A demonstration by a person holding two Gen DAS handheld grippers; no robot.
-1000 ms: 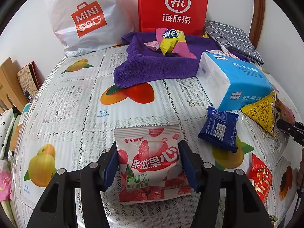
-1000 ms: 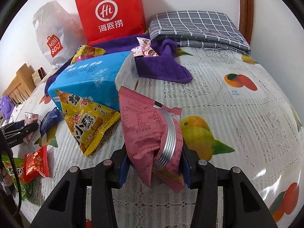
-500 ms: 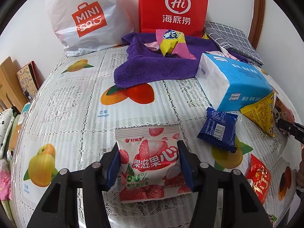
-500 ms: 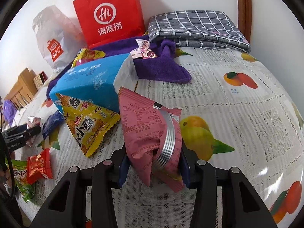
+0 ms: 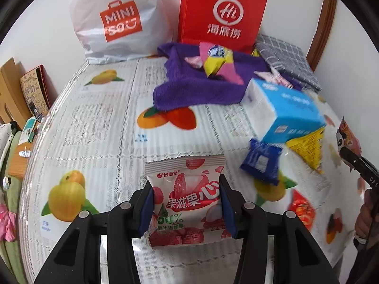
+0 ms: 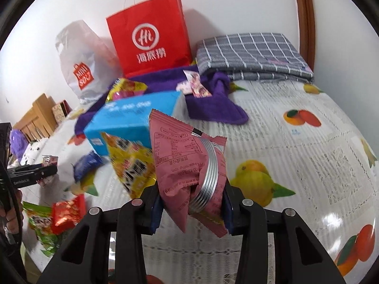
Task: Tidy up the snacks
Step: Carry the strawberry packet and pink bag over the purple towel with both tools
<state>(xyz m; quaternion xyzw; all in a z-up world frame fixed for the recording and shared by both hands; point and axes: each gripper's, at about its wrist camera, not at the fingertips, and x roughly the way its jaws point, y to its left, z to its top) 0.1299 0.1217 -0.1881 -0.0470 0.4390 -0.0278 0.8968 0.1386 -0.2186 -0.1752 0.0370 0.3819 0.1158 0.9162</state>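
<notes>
A white and red strawberry-lychee packet (image 5: 187,213) stands between the blue pads of my left gripper (image 5: 186,183). The jaws are closing and the pads press its two sides just above the fruit-print tablecloth (image 5: 99,127). My right gripper (image 6: 191,187) is closing too, and it pinches a crumpled pink snack packet (image 6: 175,146) with a silver stripe, held upright clear of the cloth. The right wrist view shows the left gripper (image 6: 35,172) at the far left edge.
A blue tissue pack (image 6: 132,120) lies mid-table with a yellow packet (image 6: 132,161) leaning on it. A dark blue packet (image 5: 260,163) and a red packet (image 5: 300,213) lie nearby. At the back are a purple towel (image 5: 194,90), red paper bag (image 5: 222,11), white plastic bag (image 5: 118,19) and grey checked cloth (image 6: 248,56).
The left jaws have drawn in onto the strawberry-lychee packet, which now bulges between the pads. Both grippers have risen a little with their packets. The right grip has tightened slightly.
</notes>
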